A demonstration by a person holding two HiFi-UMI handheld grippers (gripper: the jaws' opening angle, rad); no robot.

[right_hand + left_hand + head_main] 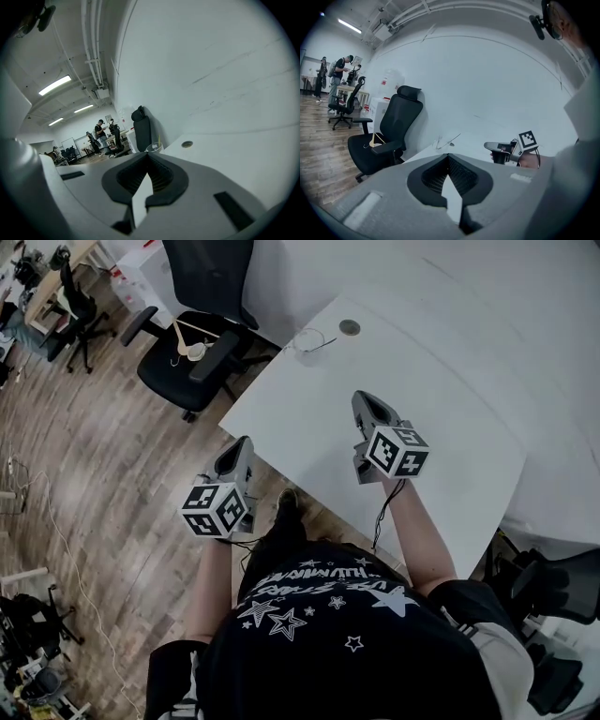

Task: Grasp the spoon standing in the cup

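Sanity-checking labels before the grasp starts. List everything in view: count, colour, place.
table: 1, white, ahead of the person, along the white wall
cup: 1, clear, far left corner of the table
spoon: 1, pale, thin, standing in the cup
grommet: 1, grey, round, in the tabletop right of the cup
office chair: 1, black, beside the cup's corner; others further back
pale item: 1, on that chair's seat, kind unclear
people: a few, standing far across the room
floor: brown wood look, left of the table
shirt: 1, black with white stars, on the person
left gripper: grey, jaws together, empty, off the table's near edge
right gripper: grey, jaws together, empty, over the table
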